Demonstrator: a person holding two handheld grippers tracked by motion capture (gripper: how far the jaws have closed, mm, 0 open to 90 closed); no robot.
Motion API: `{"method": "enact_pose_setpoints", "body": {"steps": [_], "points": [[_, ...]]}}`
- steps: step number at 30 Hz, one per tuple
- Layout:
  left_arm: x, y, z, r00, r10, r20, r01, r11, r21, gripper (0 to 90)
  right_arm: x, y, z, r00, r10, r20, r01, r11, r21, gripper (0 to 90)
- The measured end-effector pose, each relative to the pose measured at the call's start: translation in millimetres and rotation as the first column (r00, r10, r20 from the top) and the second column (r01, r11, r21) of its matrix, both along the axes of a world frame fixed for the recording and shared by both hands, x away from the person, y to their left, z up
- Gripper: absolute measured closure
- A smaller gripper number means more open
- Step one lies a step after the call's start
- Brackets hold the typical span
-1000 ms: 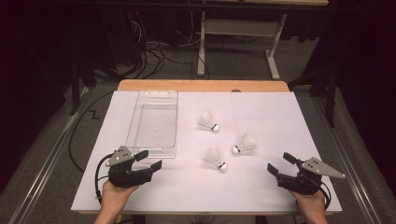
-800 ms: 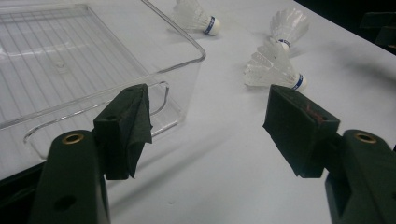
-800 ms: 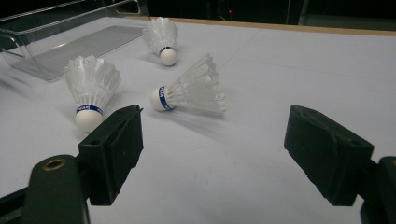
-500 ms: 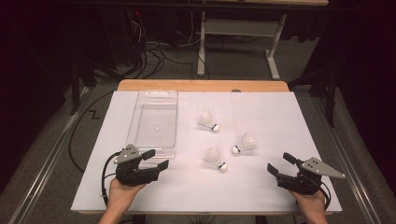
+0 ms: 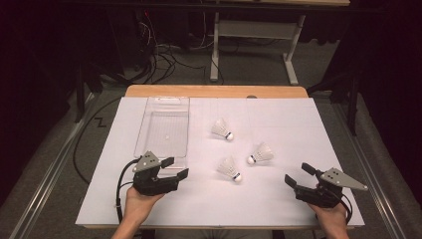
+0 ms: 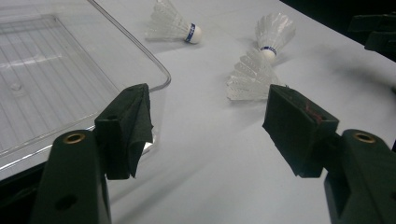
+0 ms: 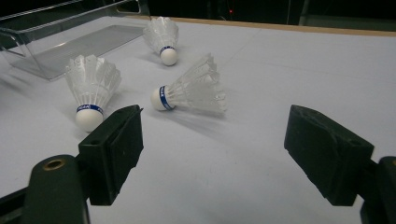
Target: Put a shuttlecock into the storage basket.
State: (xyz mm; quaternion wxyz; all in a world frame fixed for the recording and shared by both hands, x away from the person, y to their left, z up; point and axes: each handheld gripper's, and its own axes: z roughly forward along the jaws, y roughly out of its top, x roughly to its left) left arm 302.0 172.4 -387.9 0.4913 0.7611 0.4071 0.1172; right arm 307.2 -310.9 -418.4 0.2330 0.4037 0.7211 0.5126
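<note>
Lying on the white sheet near mid-bench are three shuttlecocks: the near one sits closest to my left claw, its skirt pointing toward the tray and its cork toward me; a second lies just beside it to the right, cork aimed left; the third rests farther back, apart from the pair. In the left gripper view the near shuttlecock lies just beyond my right-hand pad, not touching it. My left claw hovers with its jaws apart and nothing between them, over the near right corner of the clear tray, which lies flat to the left of the shuttlecocks. My right claw sits at the sheet's near right edge, well apart from them, jaws spread wide and empty. The sheet covers the bench, whose wooden far edge shows.
</note>
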Motion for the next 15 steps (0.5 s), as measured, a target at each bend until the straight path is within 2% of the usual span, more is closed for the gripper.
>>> {"method": "enact_pose_setpoints", "body": {"steps": [15], "points": [[6.7, -20.9, 2.0, 0.9993, -0.036, 0.007, 0.036, 0.9993, 0.006, 32.9, 0.1, 0.1, 0.0, 1.0, 0.004, 0.002, -0.004, 1.0, -0.002, 19.9]]}}
